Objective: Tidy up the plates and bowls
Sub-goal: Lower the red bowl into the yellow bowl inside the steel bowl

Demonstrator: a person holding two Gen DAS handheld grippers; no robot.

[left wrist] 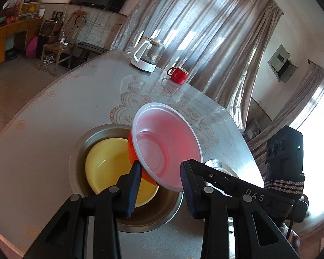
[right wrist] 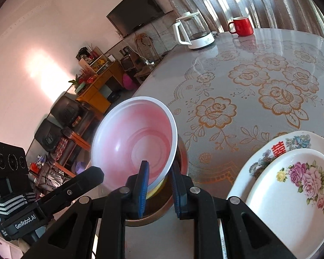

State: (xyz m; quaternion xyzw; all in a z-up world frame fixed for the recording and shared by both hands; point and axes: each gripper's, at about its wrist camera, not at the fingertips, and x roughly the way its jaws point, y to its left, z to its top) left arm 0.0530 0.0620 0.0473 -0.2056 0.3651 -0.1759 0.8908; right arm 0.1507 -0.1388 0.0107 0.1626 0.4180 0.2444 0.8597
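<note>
Two grippers working over one tilted bowl.
Right gripper (right wrist: 158, 185) is clenching the pink bowl (right wrist: 134, 142) rim at lower centre; left gripper (left wrist: 159, 185) is standing released (pads apart), above the yellow bowl (left wrist: 110, 164).

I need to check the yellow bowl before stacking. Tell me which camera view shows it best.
The left wrist view. There the yellow bowl lies open inside the metal basin, partly covered by the tilted pink bowl. The right wrist view shows only a yellow sliver below the pink bowl, between the right gripper fingers.
</note>
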